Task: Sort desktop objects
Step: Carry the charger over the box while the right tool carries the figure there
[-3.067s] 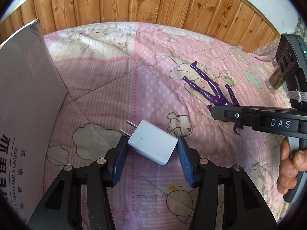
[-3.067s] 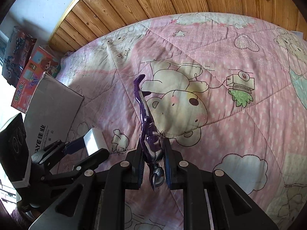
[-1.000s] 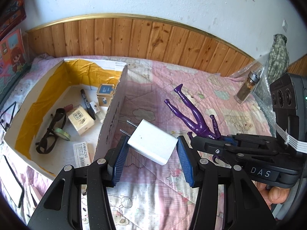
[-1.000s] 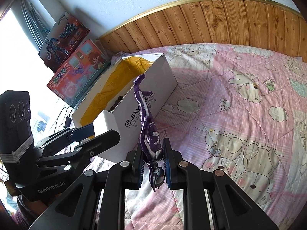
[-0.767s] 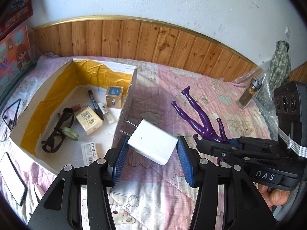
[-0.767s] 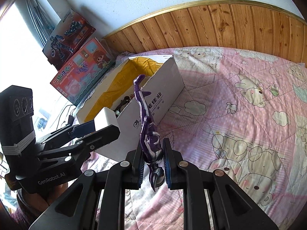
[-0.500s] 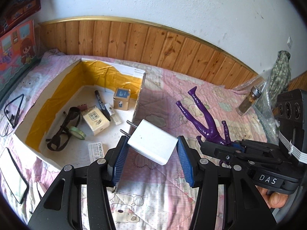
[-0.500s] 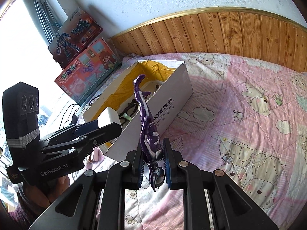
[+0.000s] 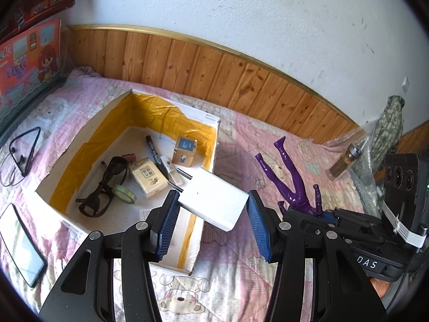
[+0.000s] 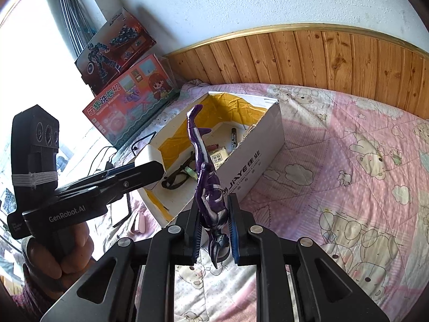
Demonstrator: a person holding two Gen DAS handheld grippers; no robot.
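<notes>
Pink quilt (image 10: 335, 161) under "JiAYE" box (image 10: 252, 166); left hand-held gripper (image 9: 211, 212) clamping charger (image 9: 214, 204), right hand-held gripper (image 10: 214, 225) clamping purple figure (image 10: 206, 185).

Bright daylight, window (image 10: 40, 61) blown out (fisheye edges dark, bent)

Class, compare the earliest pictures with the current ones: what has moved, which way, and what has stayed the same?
Both claws have risen from the quilt and swung toward the cardboard box, now open below. Unchanged: the left claw clamps the white charger, and the right claw clamps the purple figure. Nothing has been released.
</notes>
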